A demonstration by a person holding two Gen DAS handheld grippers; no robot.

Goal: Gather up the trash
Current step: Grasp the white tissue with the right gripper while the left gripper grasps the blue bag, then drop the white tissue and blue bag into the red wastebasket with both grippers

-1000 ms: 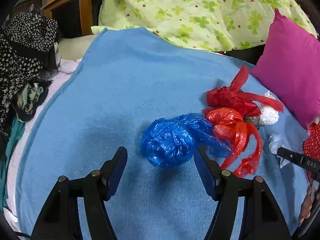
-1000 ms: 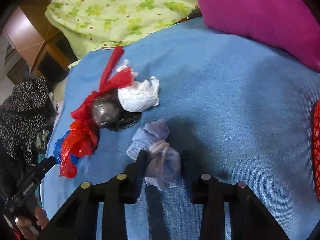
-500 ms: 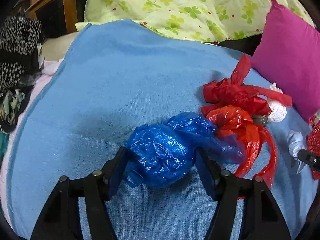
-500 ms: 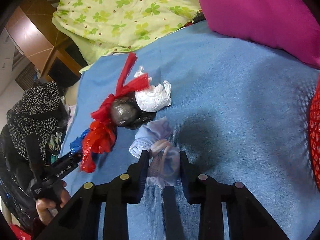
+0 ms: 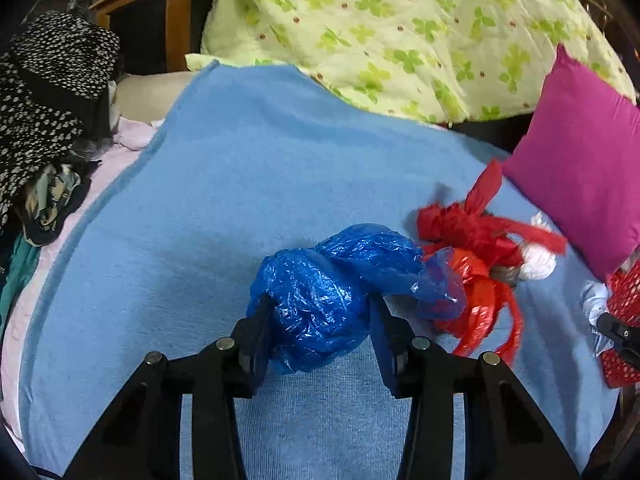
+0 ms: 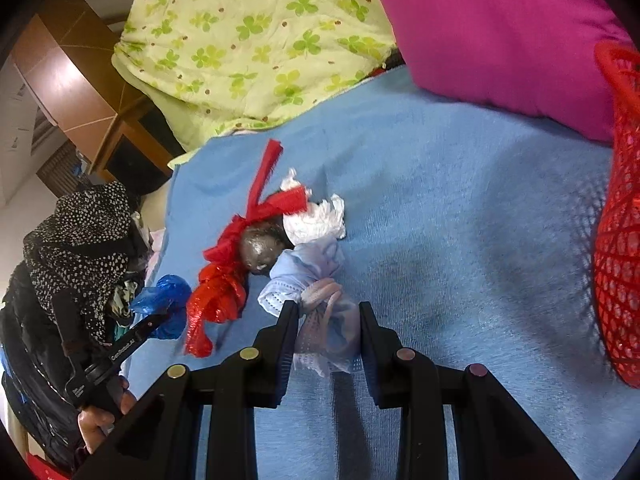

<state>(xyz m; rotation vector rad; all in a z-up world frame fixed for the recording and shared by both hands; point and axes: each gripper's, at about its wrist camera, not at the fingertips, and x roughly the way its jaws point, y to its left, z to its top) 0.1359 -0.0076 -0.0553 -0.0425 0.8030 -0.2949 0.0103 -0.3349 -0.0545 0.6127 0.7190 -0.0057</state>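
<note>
1. The blue blanket (image 5: 240, 208) covers the bed and carries all the trash, likely because its soft nap stops the light bundles sliding. A green quilt (image 5: 400, 32) is heaped at the far end, and a pink pillow (image 6: 500, 32) leans beside it.
2. A red basket (image 6: 620, 240) stands at the right edge. I judge it to be where the trash goes, since it sits close to the right hand.
3. Dotted clothes (image 5: 44, 92) pile up off the blanket's left side, with a wooden cabinet (image 5: 152, 12) behind them.
4. The left gripper (image 5: 316, 316) has just been closing and its pads now squeeze the blue bag (image 5: 316, 308), dimpling it so it can be lifted.
5. Red bags (image 6: 224, 288) lie knotted together beside the blue one, with a dark wad (image 6: 260, 248) and a white wad (image 6: 316, 220) touching them.
6. The right gripper (image 6: 326, 328) is clamped nearly closed on the pale mask (image 6: 320, 312), whose loose end droops.
</note>
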